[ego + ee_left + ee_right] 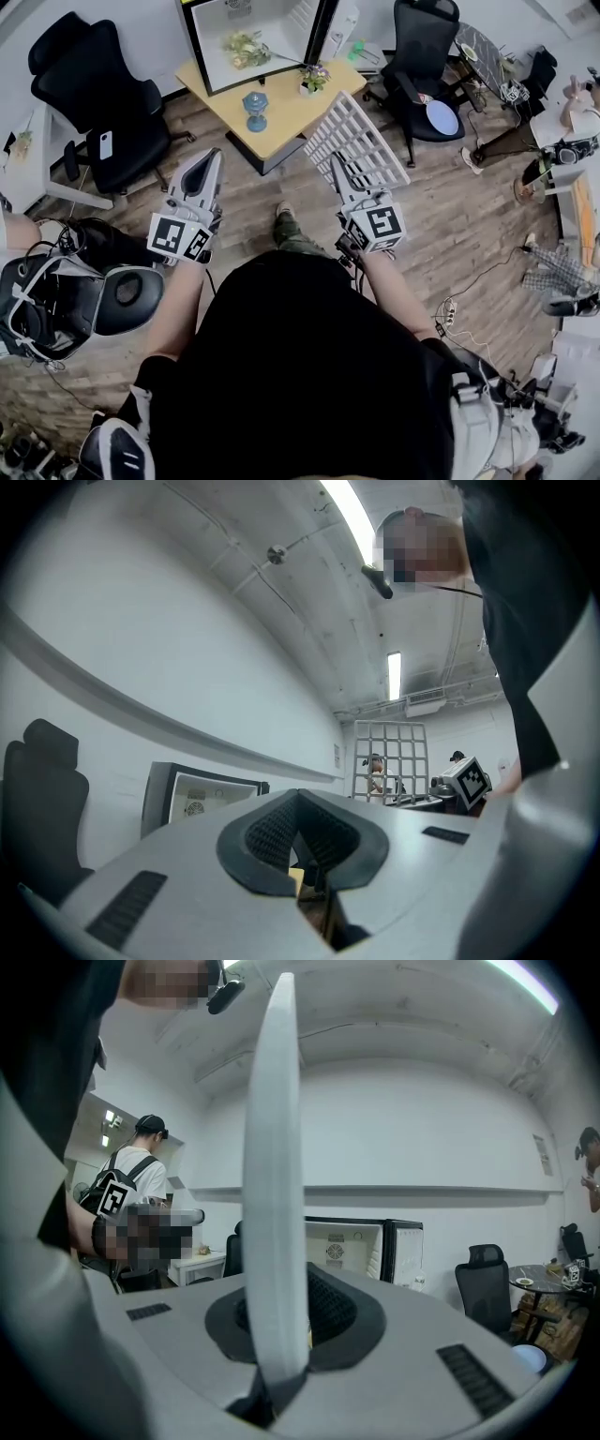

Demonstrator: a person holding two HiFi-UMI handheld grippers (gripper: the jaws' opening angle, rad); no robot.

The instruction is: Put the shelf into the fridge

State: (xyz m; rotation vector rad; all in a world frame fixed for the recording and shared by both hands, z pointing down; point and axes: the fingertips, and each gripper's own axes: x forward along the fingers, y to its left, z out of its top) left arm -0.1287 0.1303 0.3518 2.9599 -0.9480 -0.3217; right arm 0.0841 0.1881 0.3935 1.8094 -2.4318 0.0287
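right now the shelf (361, 141), a white wire grid, is up in the air over the floor, clamped by one edge in the right tongs (338, 174) and tilted away toward the surface (286, 117) where the open fridge (272, 23) stands. the left tongs (209, 165) are pressed together on nothing, held off to the side. the grid looks light and stiff, so it should not sag. a grip at one edge leaves a long lever, though, and the smooth coating may let it twist. a second hold on the opposite rim with the free tongs would likely steady it for sliding in flat. in the right gripper view the shelf shows only edge-on, as a white bar. the fridge's top is cut off in the head view, and any rails or ledges inside cannot be made out. flowers (246, 47) show at its opening, inside or just in front, which cannot be told.
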